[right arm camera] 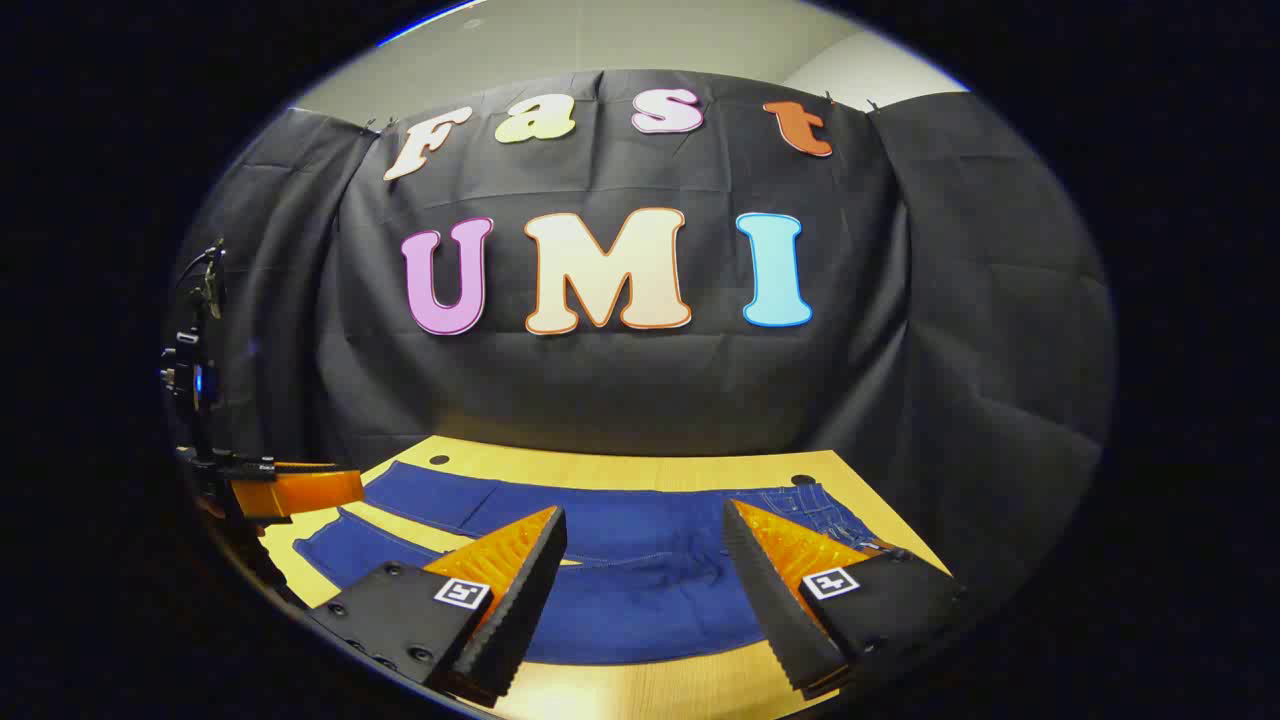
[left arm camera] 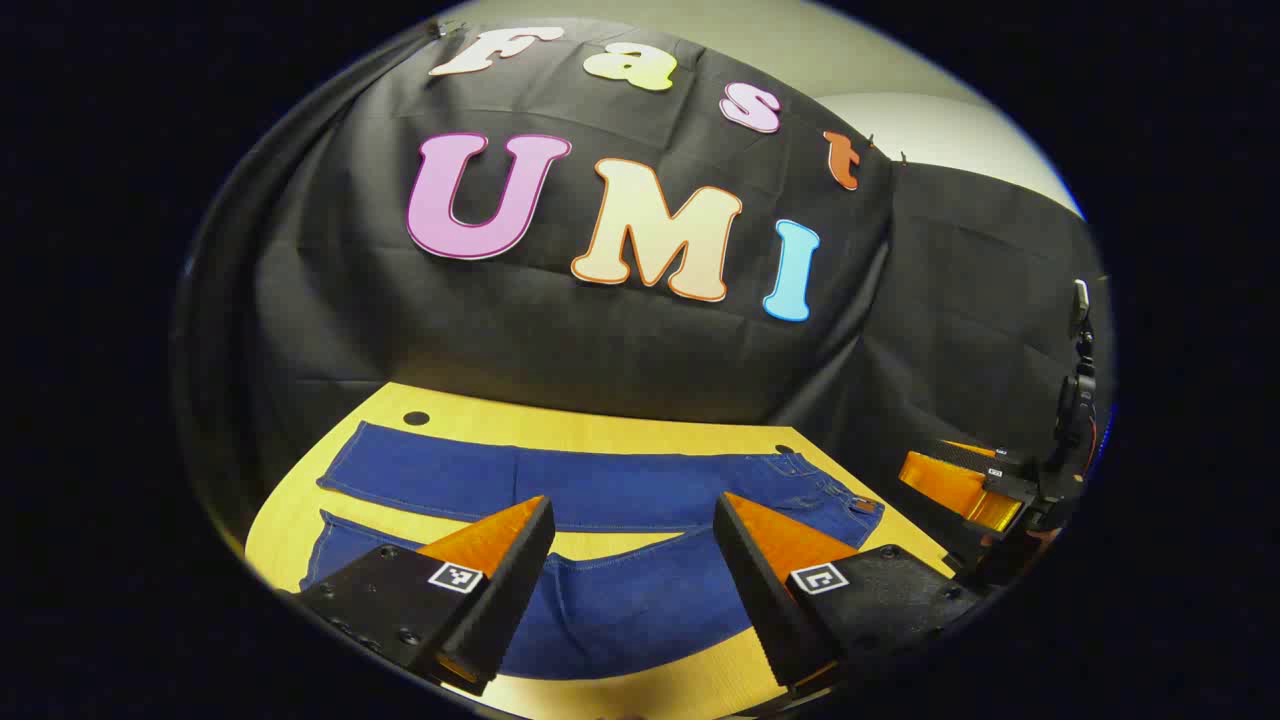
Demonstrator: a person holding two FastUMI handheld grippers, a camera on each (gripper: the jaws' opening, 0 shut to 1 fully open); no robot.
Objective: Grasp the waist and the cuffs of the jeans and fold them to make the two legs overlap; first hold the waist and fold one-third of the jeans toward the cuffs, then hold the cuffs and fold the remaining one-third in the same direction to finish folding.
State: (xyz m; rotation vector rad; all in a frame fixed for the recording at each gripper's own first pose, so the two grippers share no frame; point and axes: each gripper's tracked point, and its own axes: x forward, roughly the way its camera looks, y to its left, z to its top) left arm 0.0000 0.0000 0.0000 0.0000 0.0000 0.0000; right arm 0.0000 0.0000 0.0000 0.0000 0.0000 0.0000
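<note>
Jeans (left arm camera: 600, 490) lie flat on the wooden counter (left arm camera: 690, 435) in the left gripper view, legs spread apart, waist at right; the left hand-held gripper (left arm camera: 634, 535) hovers above them, jaws wide, holding nothing. Right gripper view: the right hand-held gripper (right arm camera: 645, 545) hangs equally agape and empty over the smooth denim, probably staged for the leg-overlap fold.

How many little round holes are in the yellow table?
2. One hole sits at the table's far left corner beyond the cuffs; the other hole is far right by the jeans' waist. More may hide beneath the jeans.
</note>
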